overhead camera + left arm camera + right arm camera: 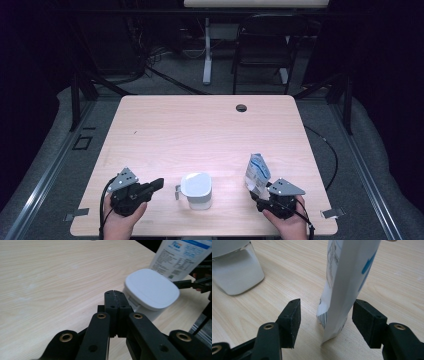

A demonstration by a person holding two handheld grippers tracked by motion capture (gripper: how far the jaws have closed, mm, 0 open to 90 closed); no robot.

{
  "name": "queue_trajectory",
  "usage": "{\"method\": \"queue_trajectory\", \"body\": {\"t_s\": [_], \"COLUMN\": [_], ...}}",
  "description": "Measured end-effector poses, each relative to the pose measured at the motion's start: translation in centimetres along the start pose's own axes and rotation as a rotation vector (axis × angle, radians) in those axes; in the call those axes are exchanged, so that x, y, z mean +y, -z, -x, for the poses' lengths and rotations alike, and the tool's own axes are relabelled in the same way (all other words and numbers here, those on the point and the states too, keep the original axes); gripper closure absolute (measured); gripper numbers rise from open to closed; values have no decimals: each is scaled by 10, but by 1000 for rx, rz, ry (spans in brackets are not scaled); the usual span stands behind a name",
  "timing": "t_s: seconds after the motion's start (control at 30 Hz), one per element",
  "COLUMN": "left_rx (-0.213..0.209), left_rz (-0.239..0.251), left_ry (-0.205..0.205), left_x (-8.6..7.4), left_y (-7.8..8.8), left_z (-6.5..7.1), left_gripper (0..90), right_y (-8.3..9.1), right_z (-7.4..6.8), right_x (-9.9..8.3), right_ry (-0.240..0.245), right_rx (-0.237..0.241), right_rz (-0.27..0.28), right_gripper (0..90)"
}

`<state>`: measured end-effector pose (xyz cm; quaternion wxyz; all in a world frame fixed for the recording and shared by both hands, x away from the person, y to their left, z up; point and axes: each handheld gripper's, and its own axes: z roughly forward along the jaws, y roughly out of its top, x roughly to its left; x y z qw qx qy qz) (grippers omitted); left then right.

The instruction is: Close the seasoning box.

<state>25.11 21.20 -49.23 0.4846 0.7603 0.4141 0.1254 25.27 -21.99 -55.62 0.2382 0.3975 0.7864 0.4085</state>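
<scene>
Pale wood-grain tabletop [200,130], matt. Smooth white plastic lid [195,184] on a clear container. Glossy printed pouch [257,172]. Matt black tools [115,302].

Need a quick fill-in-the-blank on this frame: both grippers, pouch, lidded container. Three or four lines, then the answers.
1. The left gripper has its jaws ____.
2. The right gripper has open jaws on either side of the ____.
3. The white container stands on the table with its lid ____.
4. In the high view the container is ____ the two grippers.

Missing words: shut; pouch; on; between

Pouch [180,257] print (blue and white) is unreadable.
</scene>
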Motion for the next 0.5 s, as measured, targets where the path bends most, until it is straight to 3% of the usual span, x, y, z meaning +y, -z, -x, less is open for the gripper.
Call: {"method": "queue_trajectory", "body": {"t_s": [0.4, 0.5], "left_rx": [67, 100], "left_rz": [-15, -12], "left_ry": [108, 110], "left_x": [-17, -19], "left_y": [-2, -1], "left_z": [-33, -39], "left_gripper": [898, 812], "right_y": [-2, -3], "right_z": [0, 1], "right_x": [-2, -4], "right_ry": [1, -1], "right_rx": [9, 11], "right_rz": [-9, -12], "right_gripper": [397, 396]}}
